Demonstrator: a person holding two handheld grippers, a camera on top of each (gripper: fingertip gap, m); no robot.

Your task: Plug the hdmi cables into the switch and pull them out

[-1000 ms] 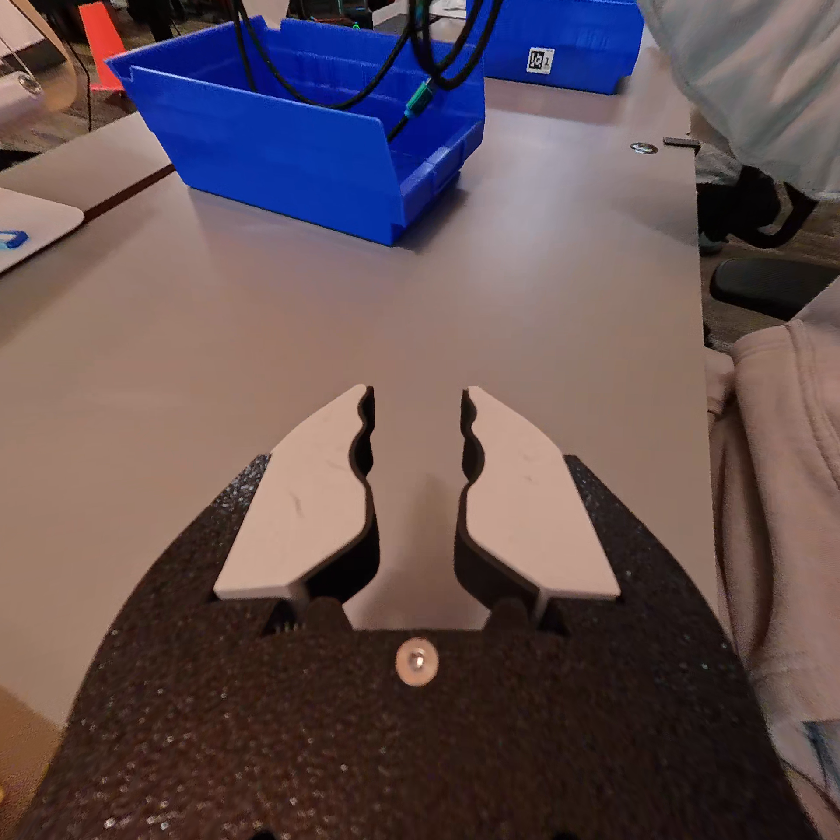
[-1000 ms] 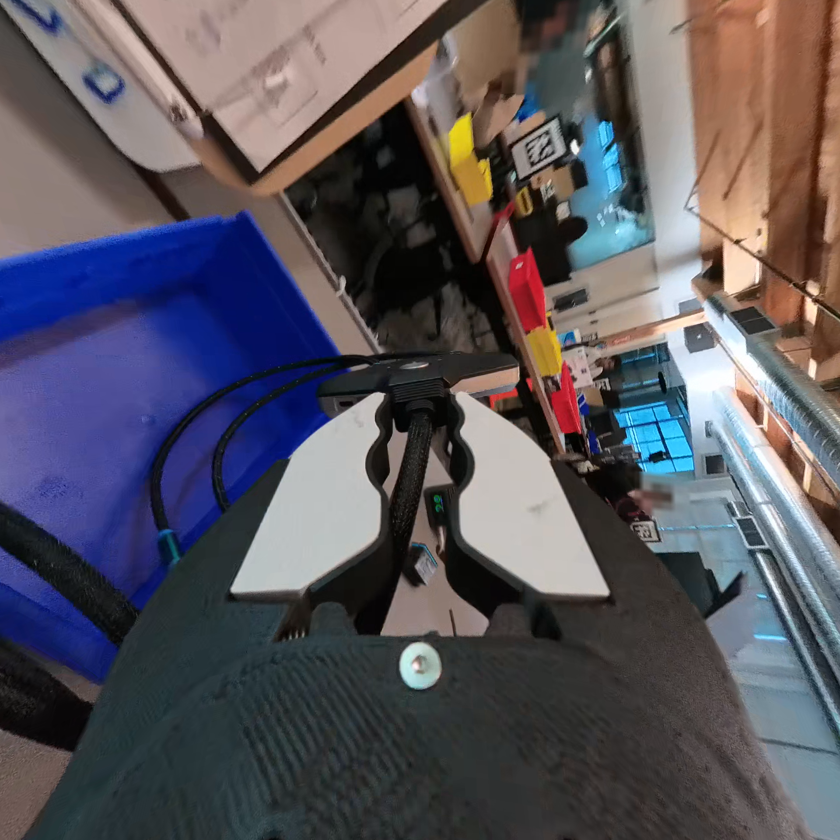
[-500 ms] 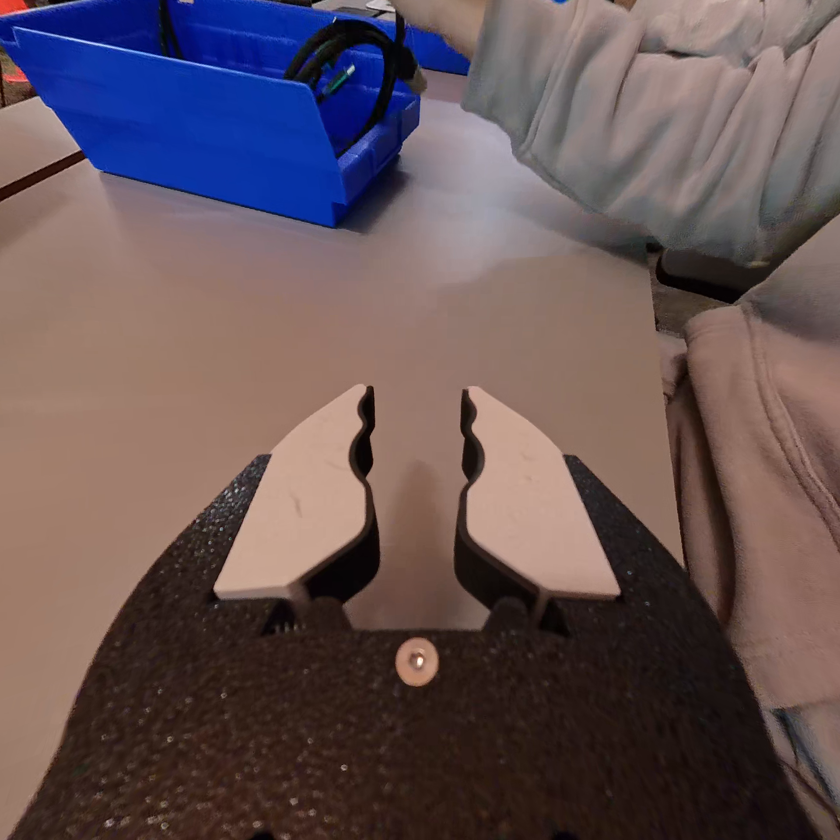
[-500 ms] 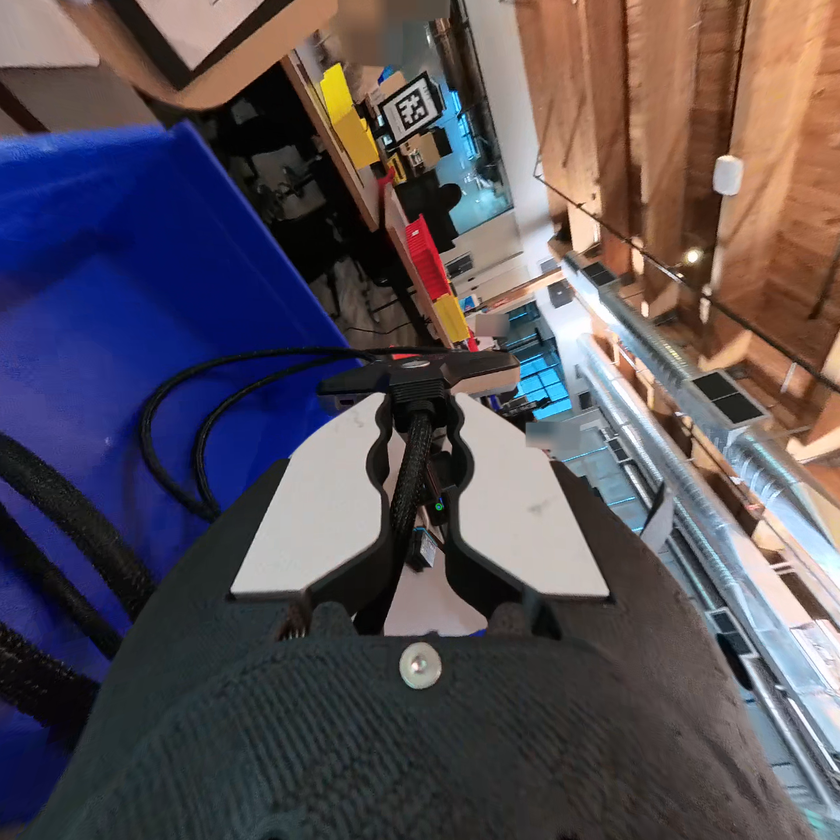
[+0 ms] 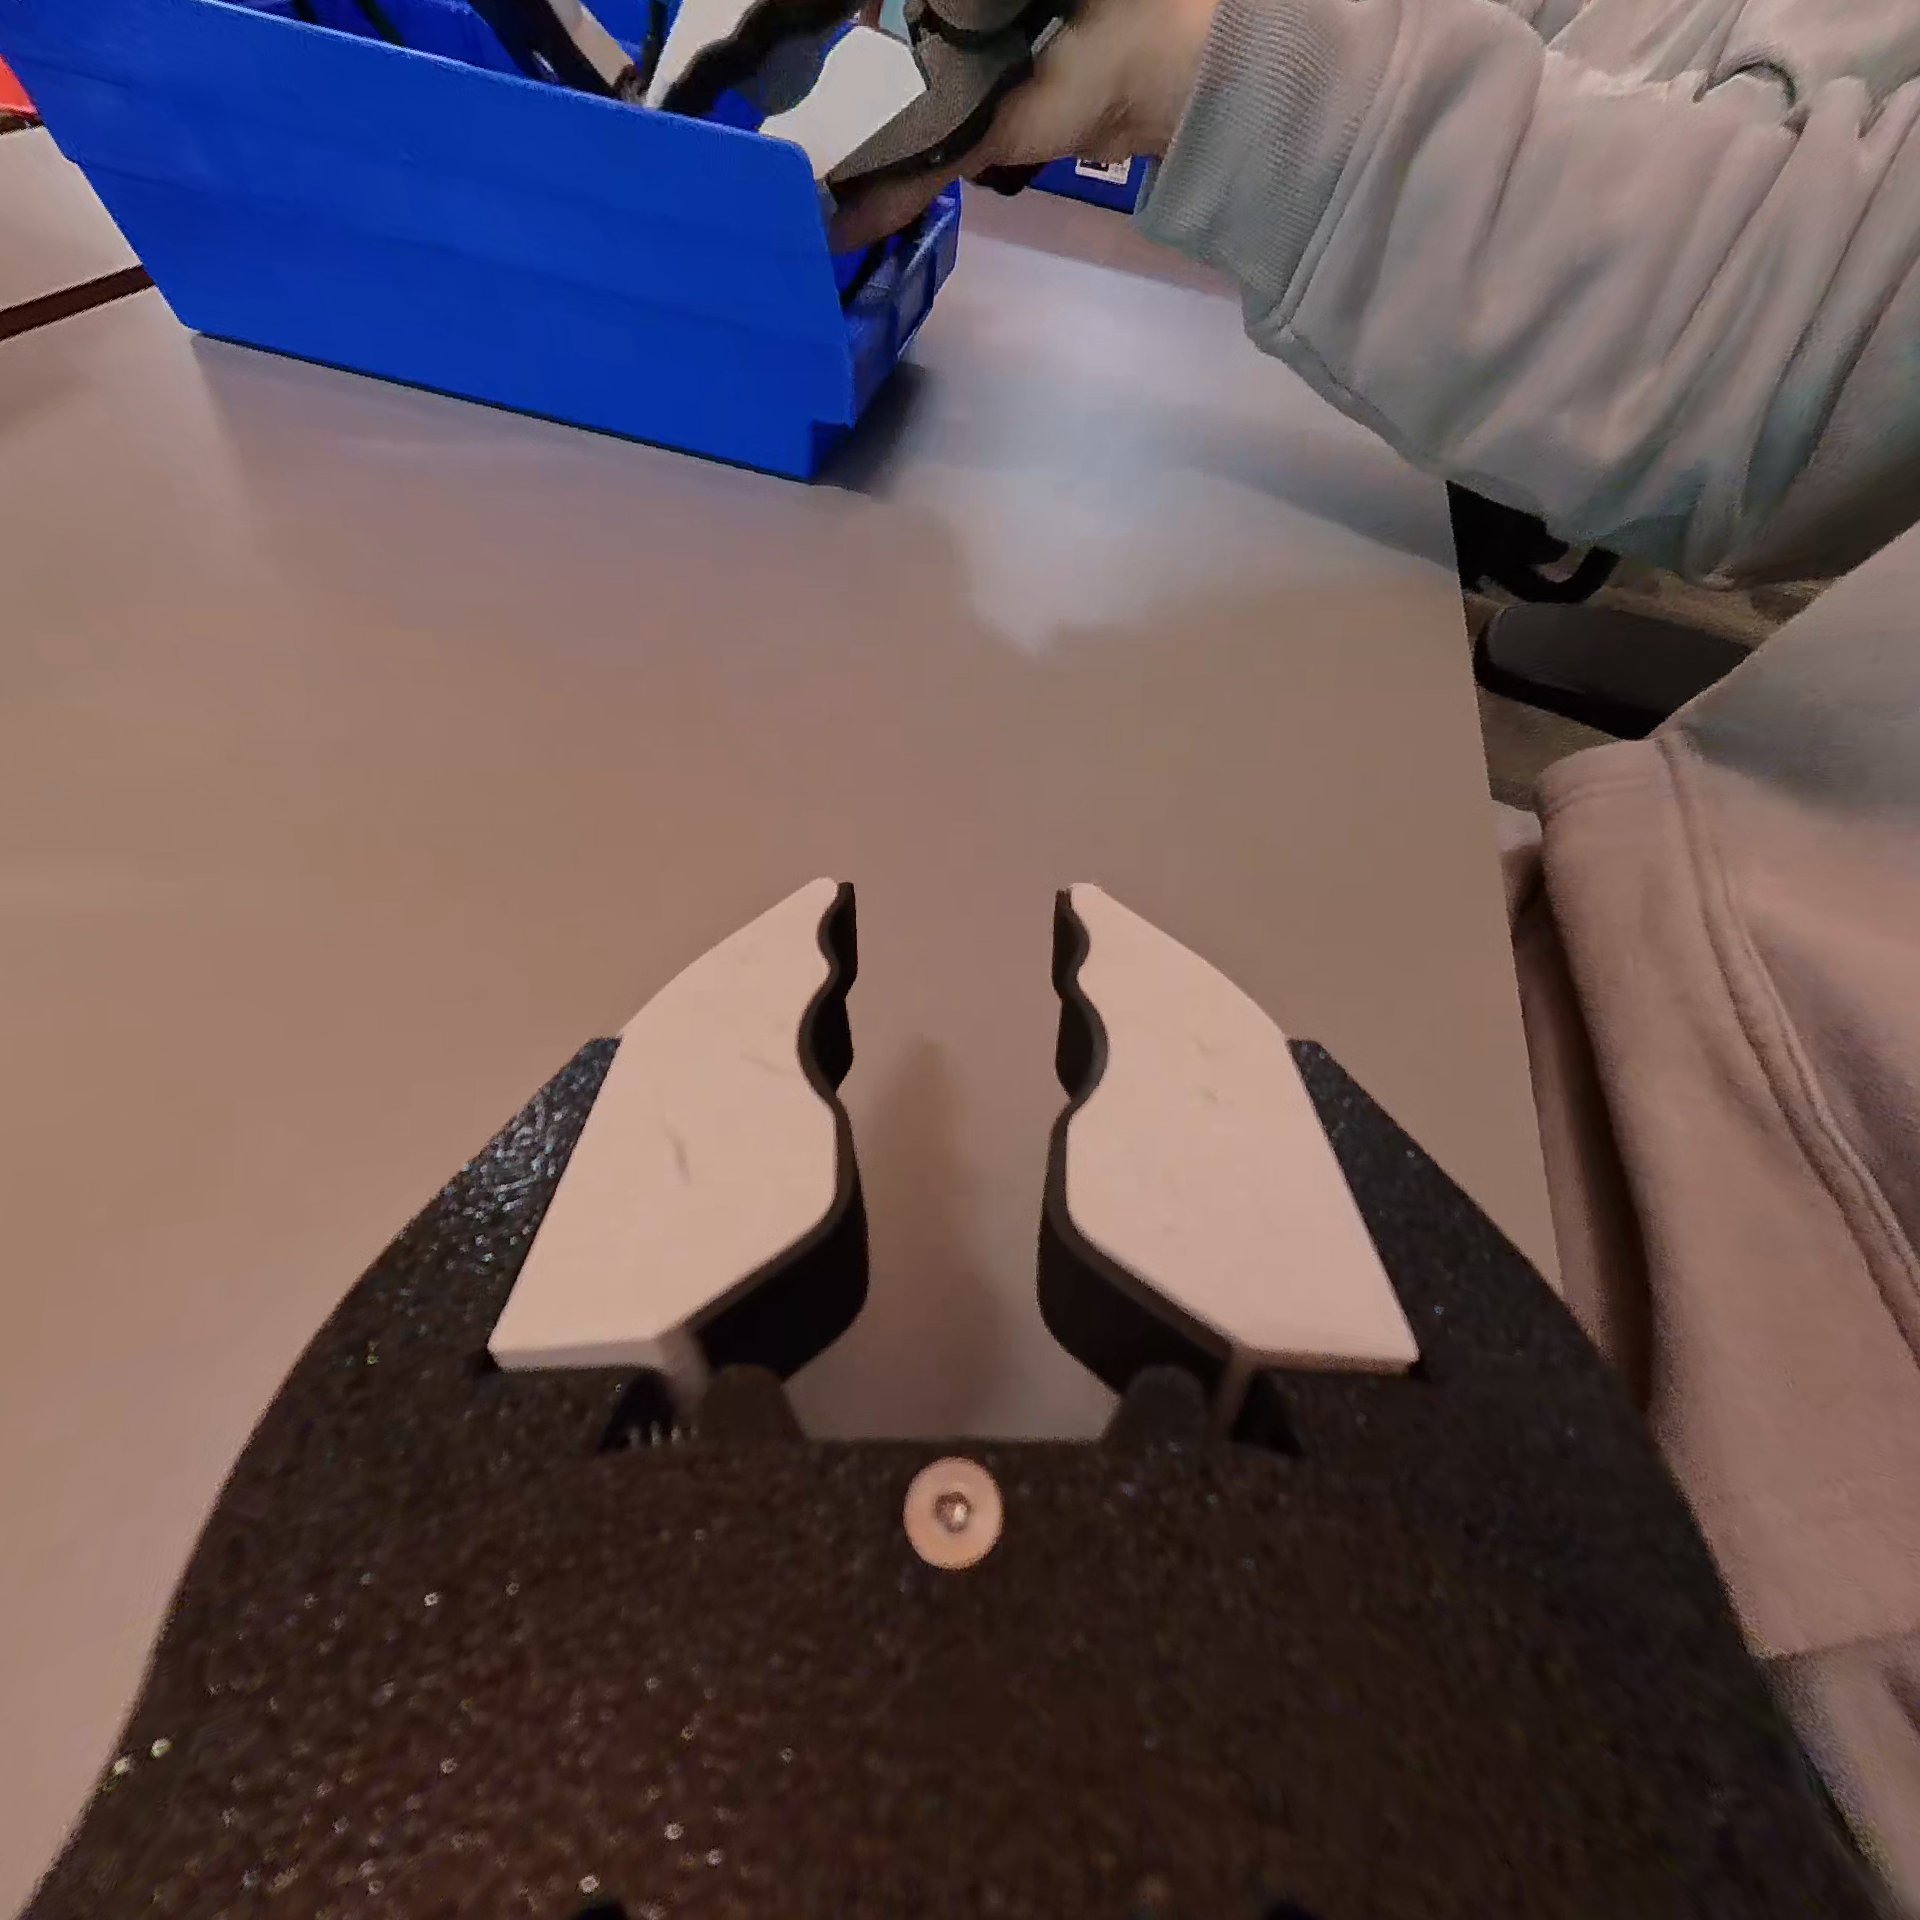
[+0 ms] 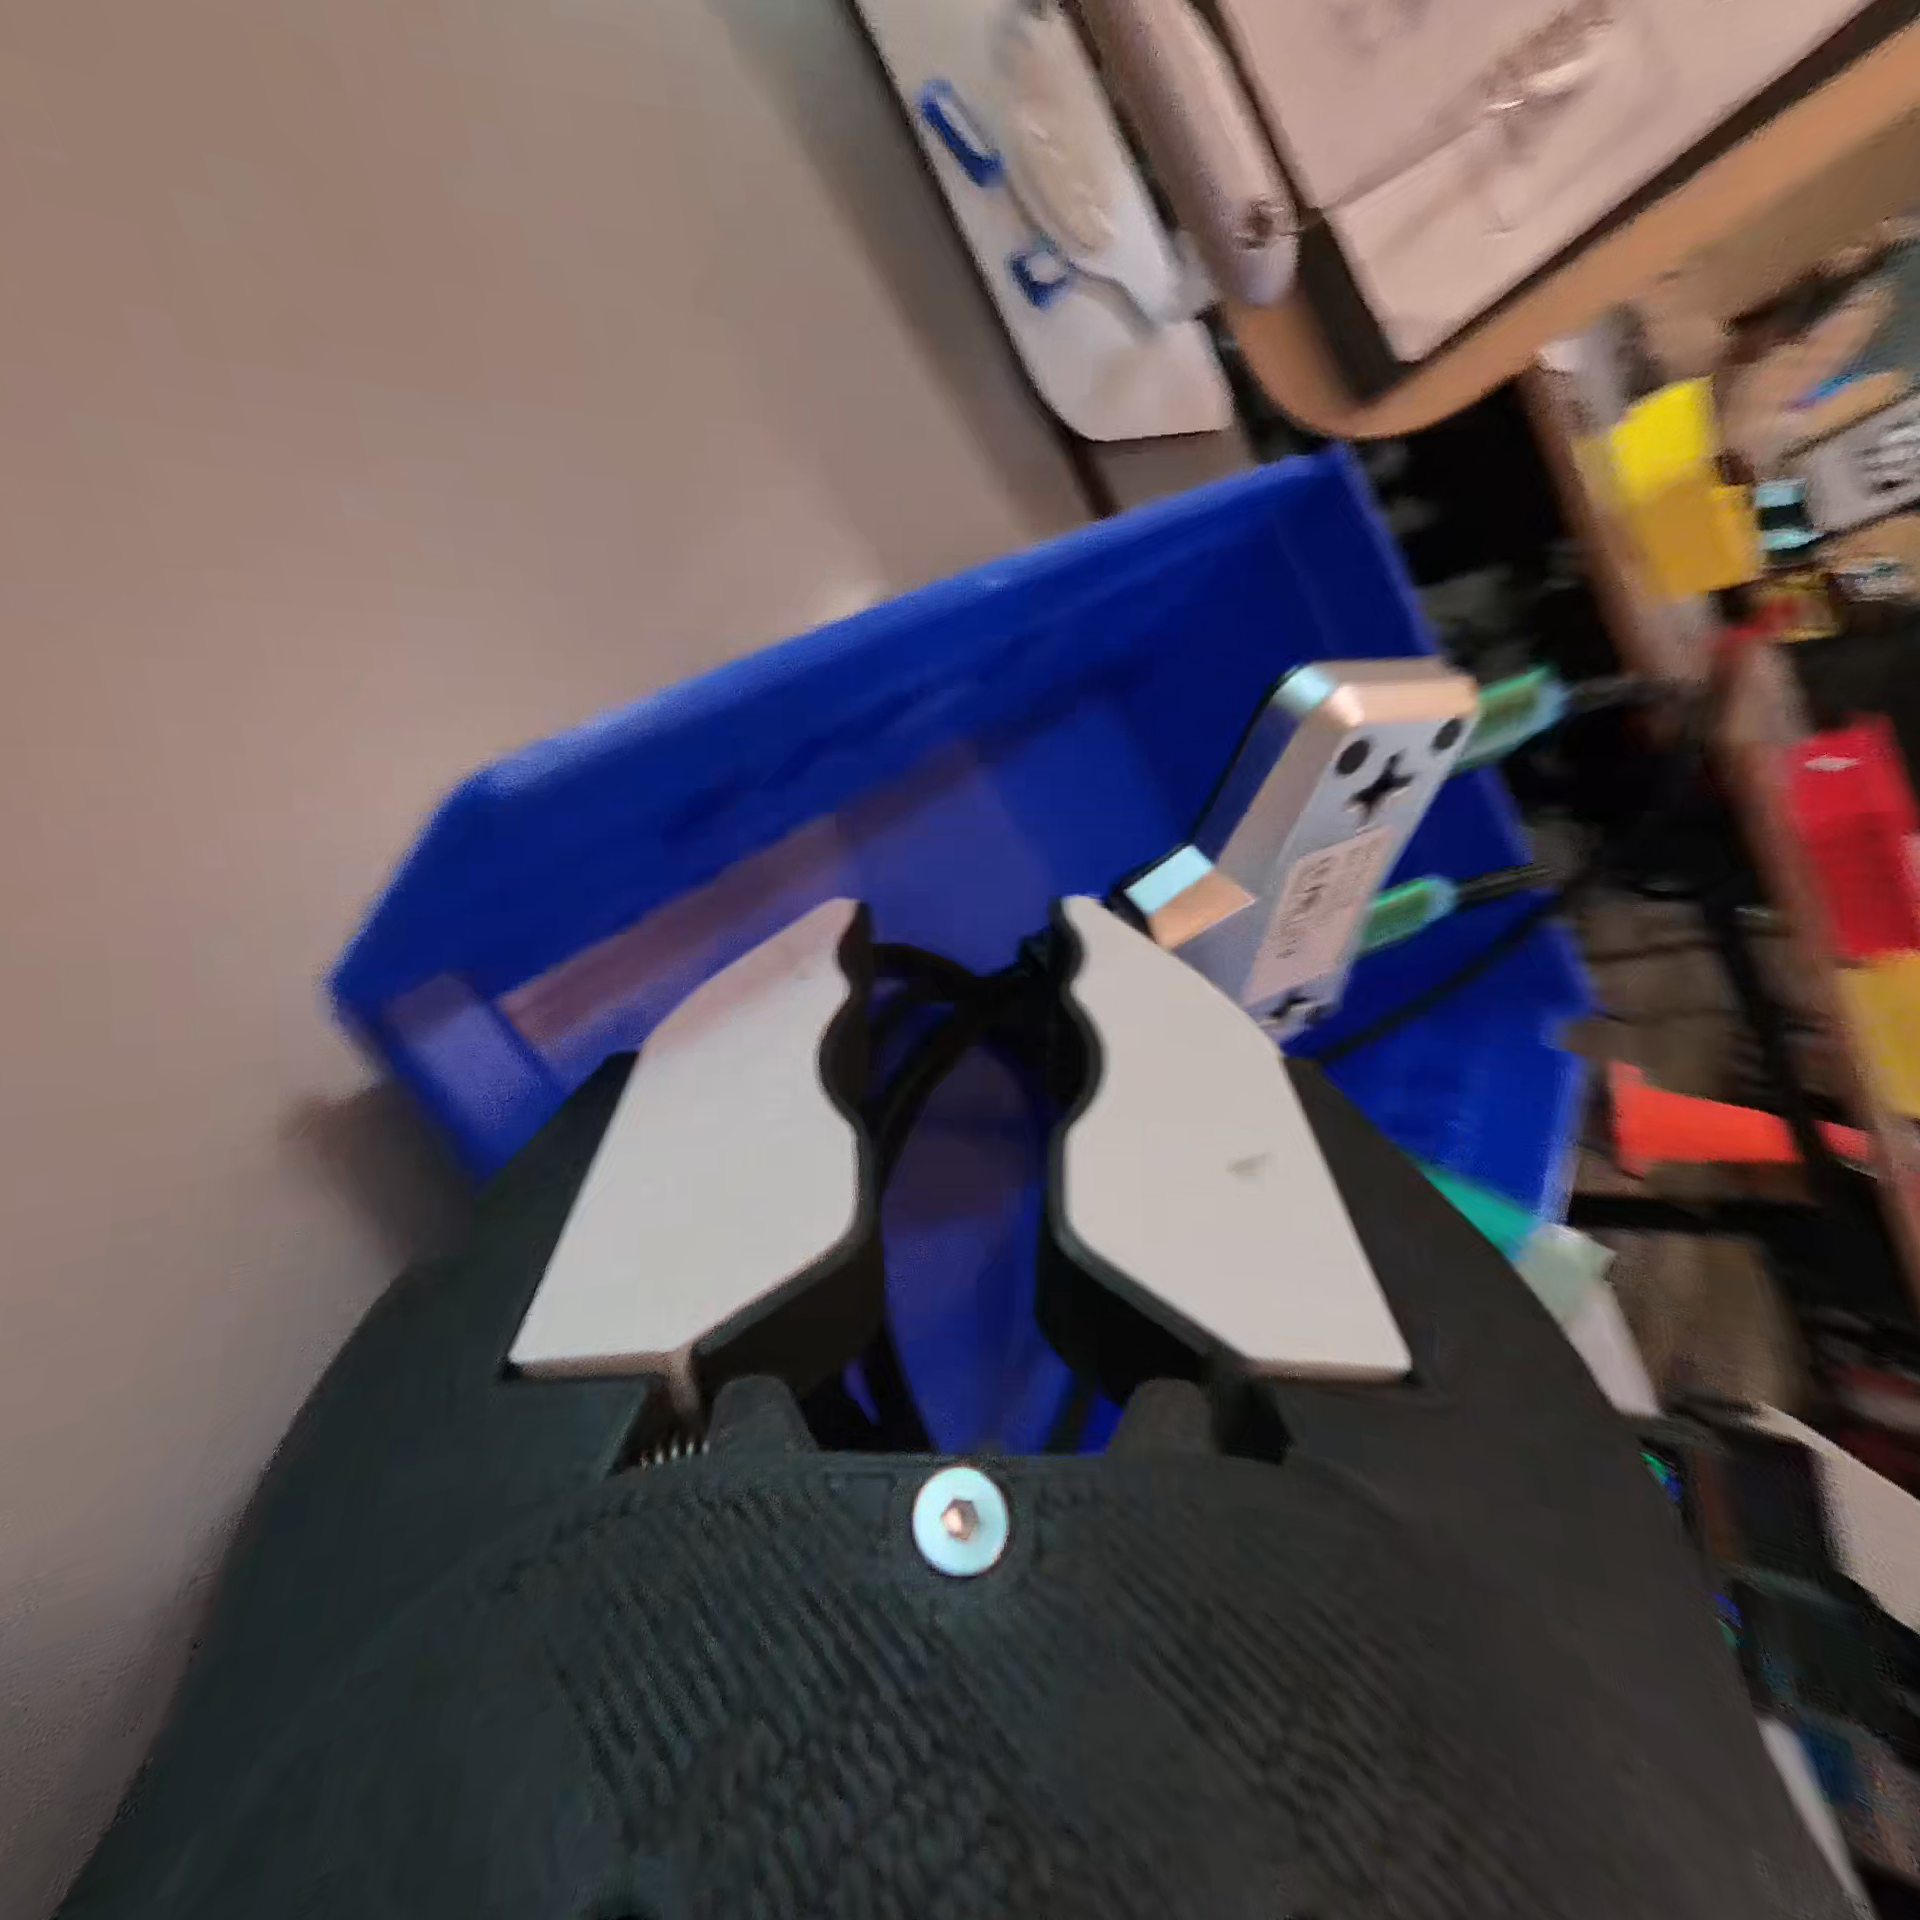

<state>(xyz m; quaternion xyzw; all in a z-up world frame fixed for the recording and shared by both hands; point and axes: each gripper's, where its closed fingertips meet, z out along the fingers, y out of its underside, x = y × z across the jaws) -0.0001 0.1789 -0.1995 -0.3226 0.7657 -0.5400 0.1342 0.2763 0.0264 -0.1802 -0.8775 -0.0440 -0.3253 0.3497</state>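
Half a second ago the right gripper (image 6: 961,914) was clamped on the braided cable just below the HDMI switch; now its fingers stand apart with nothing pinched between them, and the switch (image 6: 1340,831) has dropped free into the blue bin (image 6: 790,727). In the right wrist view, which is blurred by motion, the silver switch sits tilted just beyond and to the right of the right fingertip (image 6: 1101,935), its flat underside showing 2 round feet and a label. 2 green-collared HDMI plugs (image 6: 1403,914) are seated in its far side, and their thin black leads trail off toward the bin's edge. Black cable (image 6: 935,997) loops in the bin directly behind the gap between the fingers; whether it touches either pad cannot be told.

The left gripper (image 5: 956,904) is likewise spread to a moderate gap, empty, hovering low over the bare grey table (image 5: 520,727), well short of the bin. From this view the blue bin (image 5: 499,208) stands at the far left of the table, and the right gripper (image 5: 800,73) reaches down into its near right corner, held by a hand (image 5: 1081,94) in a pale grey sleeve (image 5: 1507,260). A second blue bin (image 5: 1091,171) shows only as a sliver behind that wrist.
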